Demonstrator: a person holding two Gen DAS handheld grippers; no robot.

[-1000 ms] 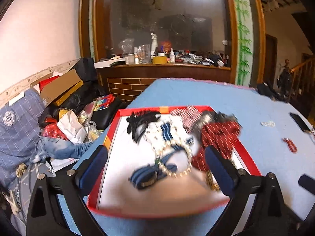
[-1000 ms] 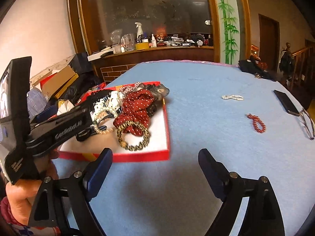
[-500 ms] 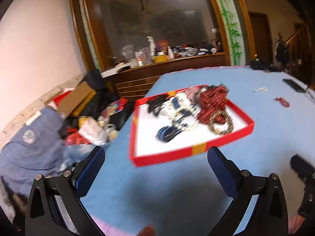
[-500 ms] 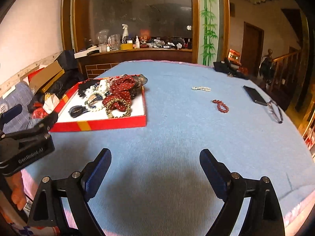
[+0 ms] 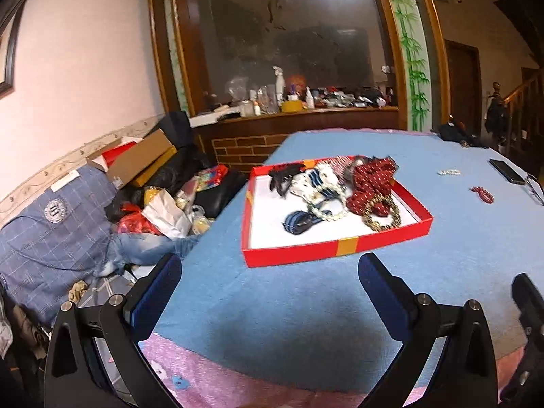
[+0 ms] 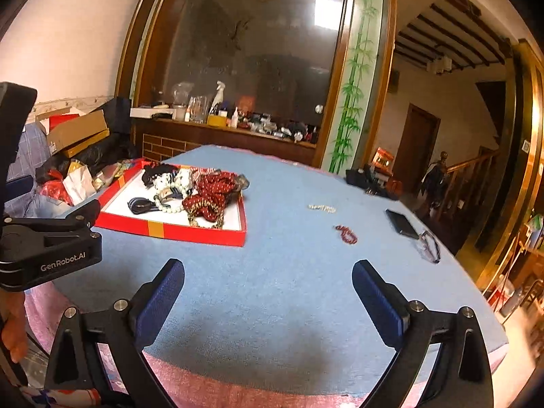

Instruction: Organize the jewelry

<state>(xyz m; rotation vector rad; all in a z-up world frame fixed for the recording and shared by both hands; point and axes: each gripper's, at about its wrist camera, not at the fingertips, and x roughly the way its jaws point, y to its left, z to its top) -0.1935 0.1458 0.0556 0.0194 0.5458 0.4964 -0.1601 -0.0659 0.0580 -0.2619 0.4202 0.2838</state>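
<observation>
Plainly, through the left wrist camera, the left hand-held gripper [image 5: 268, 272] hangs near the tabletop's [image 5: 306, 306] front edge with its fingers wide apart and nothing between them. Beyond it sits the red tray [image 5: 340, 246], heaped with jewelry [image 5: 340, 190]: dark bands, pale beads, red dotted fabric, a gold bracelet [image 5: 382, 214].

From the right wrist camera, the right hand-held gripper [image 6: 268, 278] is likewise spread and empty. A red bead bracelet [image 6: 346, 233] and a white bead strand [image 6: 322, 208] lie loose on the blue cloth, well apart from the tray, near a phone [image 6: 401, 222] and glasses [image 6: 429, 246].

Likely risks: the tangled heap could drag neighbouring pieces out when one is lifted, and small beads may slip from the pads.
</observation>
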